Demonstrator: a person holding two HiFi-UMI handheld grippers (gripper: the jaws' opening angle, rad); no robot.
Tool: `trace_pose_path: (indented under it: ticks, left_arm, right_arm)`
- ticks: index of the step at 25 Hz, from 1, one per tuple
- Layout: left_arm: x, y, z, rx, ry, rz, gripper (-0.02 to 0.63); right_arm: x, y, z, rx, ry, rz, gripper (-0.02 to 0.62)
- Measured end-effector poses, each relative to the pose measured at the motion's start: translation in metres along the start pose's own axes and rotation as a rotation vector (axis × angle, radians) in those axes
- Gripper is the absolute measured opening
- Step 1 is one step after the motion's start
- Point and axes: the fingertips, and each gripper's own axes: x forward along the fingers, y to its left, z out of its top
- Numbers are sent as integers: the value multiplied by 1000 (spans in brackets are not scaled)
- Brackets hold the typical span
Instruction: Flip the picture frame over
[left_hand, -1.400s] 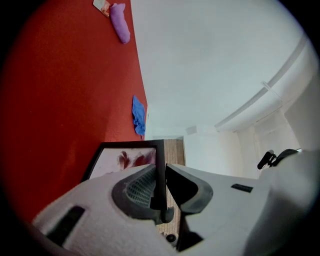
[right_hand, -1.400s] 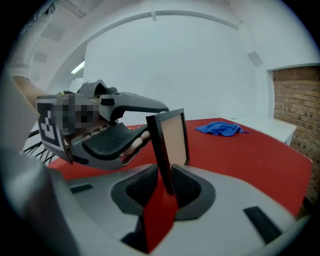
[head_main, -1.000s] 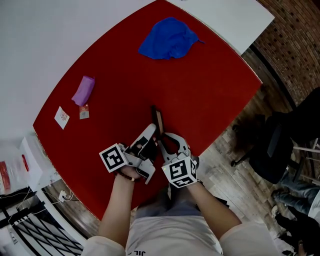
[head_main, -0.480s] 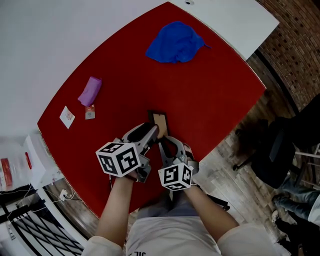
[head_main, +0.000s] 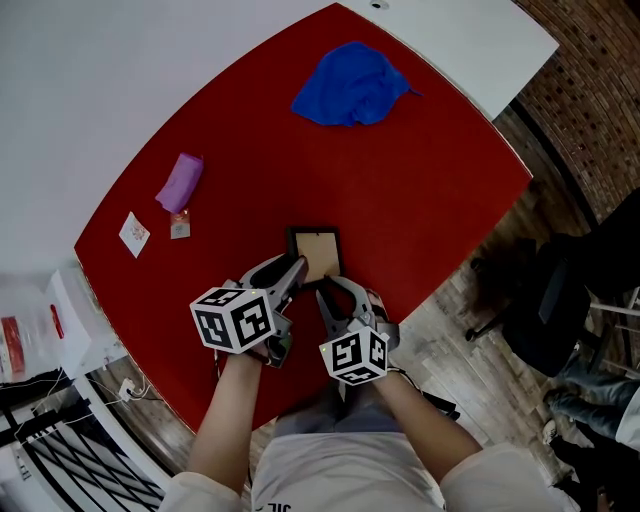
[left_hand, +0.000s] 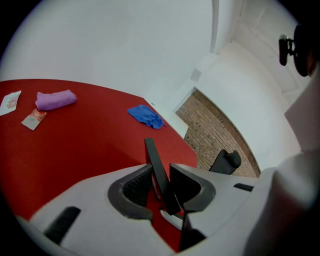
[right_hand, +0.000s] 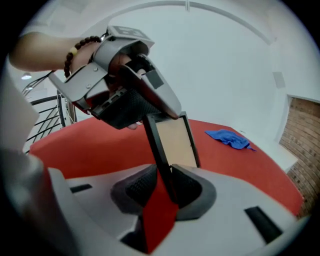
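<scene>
Red tabletop (head_main: 420, 180) spreads under both tongs, with a blue cloth (head_main: 350, 85) well beyond their tips. Just ahead of them is the picture frame (head_main: 315, 252), tan panel up. The right gripper (head_main: 333, 288) is clenched on its near edge, while the left gripper (head_main: 296, 268) has just been closing its jaws, which sit loosely round that edge without pinching it.

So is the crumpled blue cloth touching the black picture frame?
No, bare red tabletop separates the crumpled blue cloth from the black picture frame.
</scene>
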Motion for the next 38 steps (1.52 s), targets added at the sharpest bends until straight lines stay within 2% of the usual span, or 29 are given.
trace_pose_path:
  ticks: [3, 5, 7, 10, 12, 15, 21, 26, 34, 38]
  left_arm:
    - [-3, 18, -10, -31, 8, 14, 80]
    - [-5, 28, -15, -60, 9, 9, 77]
    - [-6, 37, -18, -80, 10, 7, 77]
    - [-7, 48, -22, -101, 16, 4, 77]
    - [-6, 53, -26, -112, 21, -3, 77]
    - [-2, 57, -37, -116, 45, -8, 77]
    - [10, 59, -62, -116, 95, -10, 75]
    - [14, 65, -74, -126, 102, 13, 75]
    - [18, 65, -81, -37, 101, 99, 84]
    - [22, 68, -84, 54, 106, 173, 91]
  right_arm:
    - [-9, 2, -5, 3, 0, 30, 74]
    - [-16, -5, -7, 35, -11, 13, 74]
    - [-22, -24, -9, 117, -15, -38, 74]
    - [-20, -54, -21, 310, -4, -103, 74]
    - [-13, -69, -32, 424, 20, -121, 74]
    - [1, -74, -43, 510, 66, -118, 74]
    - [8, -70, -61, 507, 176, -142, 72]
    - [7, -69, -62, 498, 199, -130, 54]
    - [-1, -73, -59, 495, 209, -166, 43]
    - [-4, -75, -61, 498, 215, -180, 43]
